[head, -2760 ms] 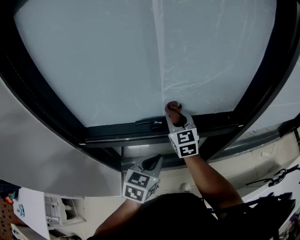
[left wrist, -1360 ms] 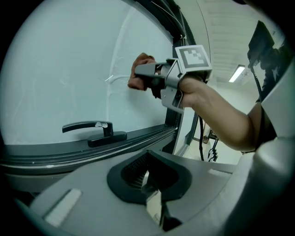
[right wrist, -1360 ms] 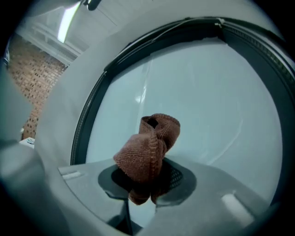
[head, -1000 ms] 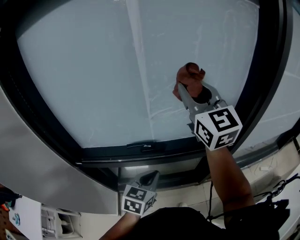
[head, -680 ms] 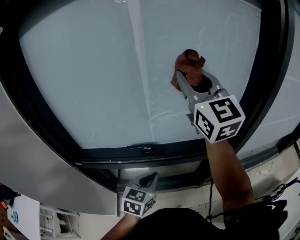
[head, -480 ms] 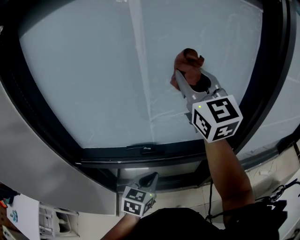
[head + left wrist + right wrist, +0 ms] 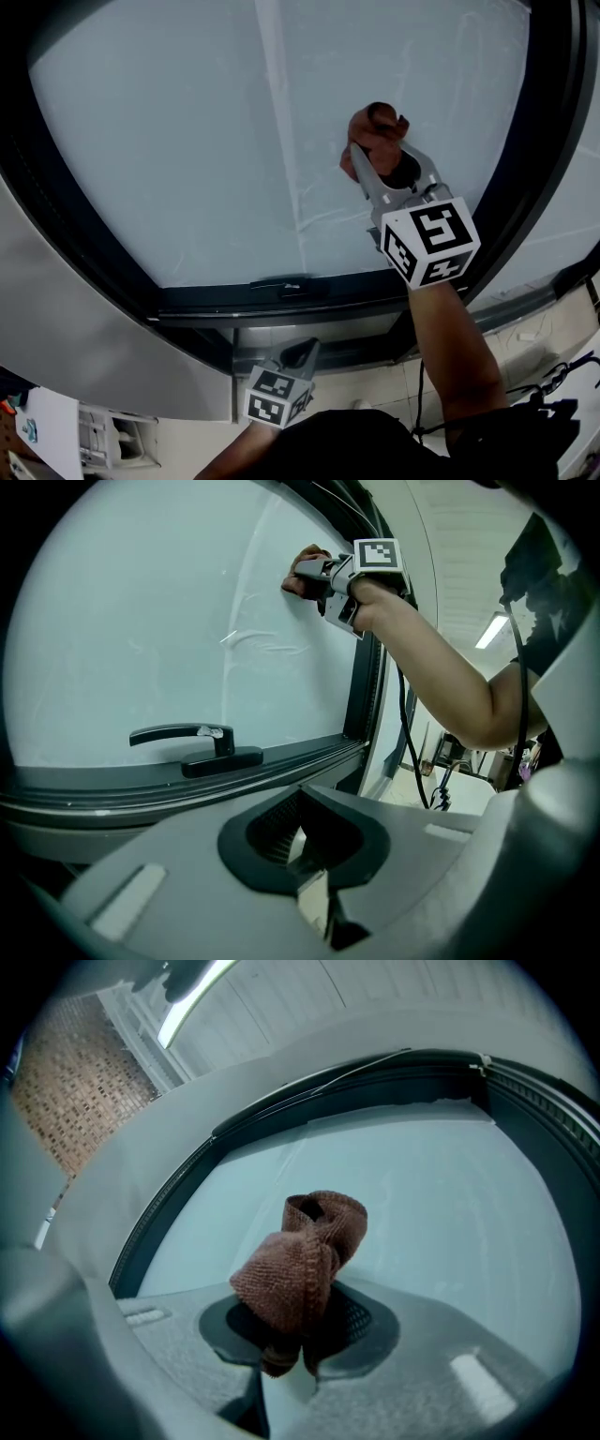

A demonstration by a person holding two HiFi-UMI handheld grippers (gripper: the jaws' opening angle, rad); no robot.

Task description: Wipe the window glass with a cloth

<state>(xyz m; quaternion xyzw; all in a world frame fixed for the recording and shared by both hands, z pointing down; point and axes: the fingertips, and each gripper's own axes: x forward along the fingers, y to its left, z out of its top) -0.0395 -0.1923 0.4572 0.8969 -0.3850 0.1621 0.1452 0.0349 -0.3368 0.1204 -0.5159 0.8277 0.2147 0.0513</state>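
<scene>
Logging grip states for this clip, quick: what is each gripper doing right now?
Left gripper: shut, nothing between its jaws.
Right gripper: shut on the brown cloth, held at the window glass.

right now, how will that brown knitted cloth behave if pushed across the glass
The brown knitted cloth bunches and folds in the right gripper, so it is probably floppy and light. Its coarse knit likely drags on the window glass.

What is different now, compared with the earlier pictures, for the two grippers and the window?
The right gripper, shut on the brown cloth, went from the bottom edge of the glass up the pane; in the last second it hardly moved. The left gripper stayed low under the frame, shut and empty. The window handle is unchanged.
</scene>
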